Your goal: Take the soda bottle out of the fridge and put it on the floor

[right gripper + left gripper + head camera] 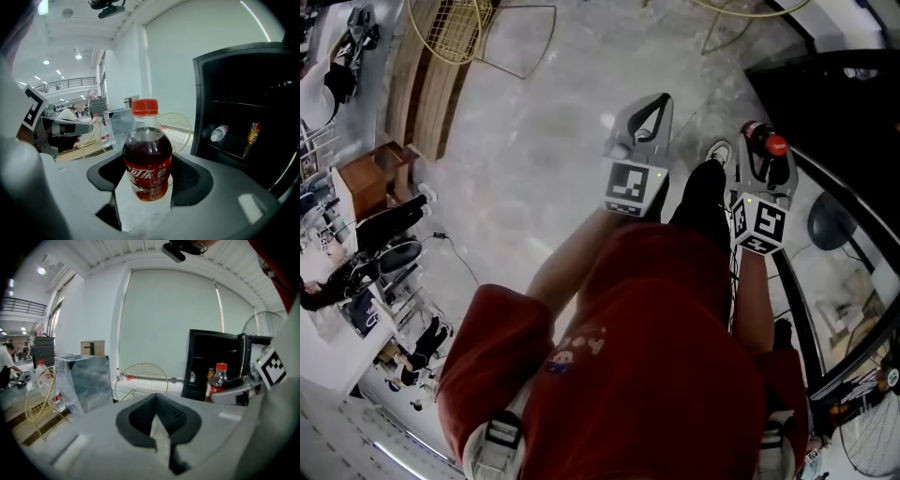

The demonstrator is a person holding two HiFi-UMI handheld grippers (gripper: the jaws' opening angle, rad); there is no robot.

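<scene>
The soda bottle (147,164) has dark cola, a red label and a red cap. It stands upright between the pads of my right gripper (149,177), which is shut on it. In the head view the right gripper (764,155) holds the bottle (773,145) above the concrete floor (534,169), just left of the black fridge (825,84). The open fridge (243,117) shows to the right behind the bottle. My left gripper (639,127) is shut and empty, level with the right one and to its left. From the left gripper (158,420) view, the bottle (217,380) shows at the right.
A water bottle (219,132) and a can (253,132) lie on a fridge shelf. Yellow wire baskets (450,28) and wooden pieces (412,84) stand at the far left. A clear plastic box (84,380) stands on the floor. My shoe (719,150) is between the grippers.
</scene>
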